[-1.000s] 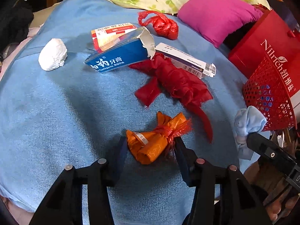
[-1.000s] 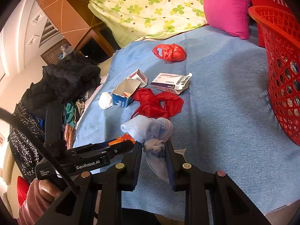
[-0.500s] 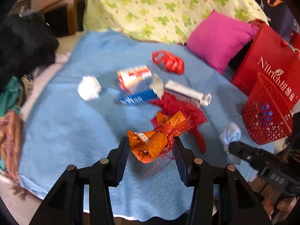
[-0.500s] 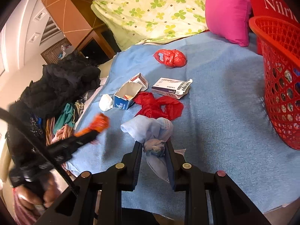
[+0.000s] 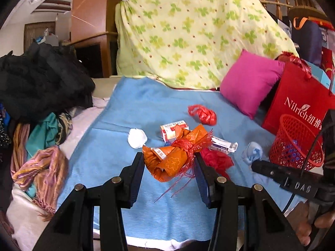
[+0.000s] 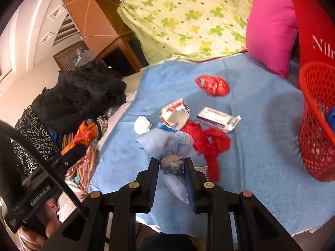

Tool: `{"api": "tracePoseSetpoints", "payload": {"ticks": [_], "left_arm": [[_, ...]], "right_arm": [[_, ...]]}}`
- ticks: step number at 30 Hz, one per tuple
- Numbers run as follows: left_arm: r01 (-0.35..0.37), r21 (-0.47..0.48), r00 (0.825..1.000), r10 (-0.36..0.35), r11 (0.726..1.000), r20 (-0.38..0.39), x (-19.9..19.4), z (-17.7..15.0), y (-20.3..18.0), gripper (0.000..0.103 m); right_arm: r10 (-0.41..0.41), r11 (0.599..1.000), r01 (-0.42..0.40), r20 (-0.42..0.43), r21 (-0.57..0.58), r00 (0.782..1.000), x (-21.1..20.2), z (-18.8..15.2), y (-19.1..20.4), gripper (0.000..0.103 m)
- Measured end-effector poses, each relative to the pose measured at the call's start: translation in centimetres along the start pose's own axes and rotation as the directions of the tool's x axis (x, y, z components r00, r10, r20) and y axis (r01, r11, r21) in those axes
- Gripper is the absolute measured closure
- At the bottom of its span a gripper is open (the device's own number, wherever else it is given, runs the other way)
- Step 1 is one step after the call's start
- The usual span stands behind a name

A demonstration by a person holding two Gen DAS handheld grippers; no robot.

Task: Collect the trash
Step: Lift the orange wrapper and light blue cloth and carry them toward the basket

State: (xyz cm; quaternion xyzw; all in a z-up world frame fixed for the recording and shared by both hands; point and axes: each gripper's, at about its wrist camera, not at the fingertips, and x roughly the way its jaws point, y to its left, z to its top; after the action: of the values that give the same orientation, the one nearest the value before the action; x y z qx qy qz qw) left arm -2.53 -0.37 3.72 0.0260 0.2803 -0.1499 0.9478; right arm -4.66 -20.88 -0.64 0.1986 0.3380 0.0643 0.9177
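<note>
My left gripper is shut on an orange wrapper bundle tied with red strands and holds it above the blue blanket. My right gripper is shut on a light blue cloth wad, also off the blanket. The red mesh basket stands at the right, also in the left wrist view. On the blanket lie a white paper ball, an open carton, a flat box, a red bag and a knotted red bag.
A pink pillow and a red paper bag stand at the back right. A floral sheet covers the back. Dark clothes and scarves pile at the left edge.
My left gripper has lifted the orange bundle off the blanket and pulled back and up. My right gripper has also risen a little with the blue cloth.
</note>
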Motion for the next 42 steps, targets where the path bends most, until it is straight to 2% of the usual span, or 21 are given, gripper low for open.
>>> {"api": "tracePoseSetpoints", "payload": {"ticks": [13, 17, 24, 29, 35, 39, 42], "left_arm": [[-0.038, -0.014, 0.997, 0.039, 0.999, 0.073, -3.6, 0.6, 1.4, 0.054], [-0.039, -0.013, 0.997, 0.040, 0.999, 0.069, -3.7, 0.7, 1.1, 0.054], [-0.027, 0.005, 0.998, 0.027, 1.000, 0.052, -3.2, 1.7, -1.1, 0.054], [0.034, 0.040, 0.998, -0.036, 0.999, 0.057, -2.8, 2.8, -4.0, 0.054], [0.166, 0.090, 0.985, -0.170, 0.982, 0.038, -1.0, 4.6, -9.1, 0.054], [0.260, 0.134, 0.964, -0.264, 0.956, 0.010, 0.8, 5.7, -13.5, 0.054], [0.342, 0.165, 0.939, -0.342, 0.925, -0.028, 2.3, 6.4, -17.5, 0.054]], "right_arm": [[0.043, 0.999, -0.040, 0.103, -0.025, 0.994, -4.4, 2.9, 3.4, 0.077], [0.067, 0.998, -0.063, 0.125, -0.032, 0.990, -5.4, 3.4, 3.5, 0.077], [0.064, 0.997, -0.057, 0.161, -0.045, 0.985, -7.1, 3.3, 1.8, 0.077], [0.058, 0.998, -0.060, 0.208, 0.003, 0.976, -9.3, 3.7, -1.5, 0.077], [-0.001, 0.994, -0.032, 0.289, 0.108, 0.957, -13.3, 4.4, -7.8, 0.077], [-0.056, 0.981, -0.010, 0.329, 0.195, 0.943, -15.4, 4.6, -12.1, 0.077], [-0.099, 0.964, 0.000, 0.358, 0.265, 0.929, -16.8, 4.6, -15.5, 0.077]]}}
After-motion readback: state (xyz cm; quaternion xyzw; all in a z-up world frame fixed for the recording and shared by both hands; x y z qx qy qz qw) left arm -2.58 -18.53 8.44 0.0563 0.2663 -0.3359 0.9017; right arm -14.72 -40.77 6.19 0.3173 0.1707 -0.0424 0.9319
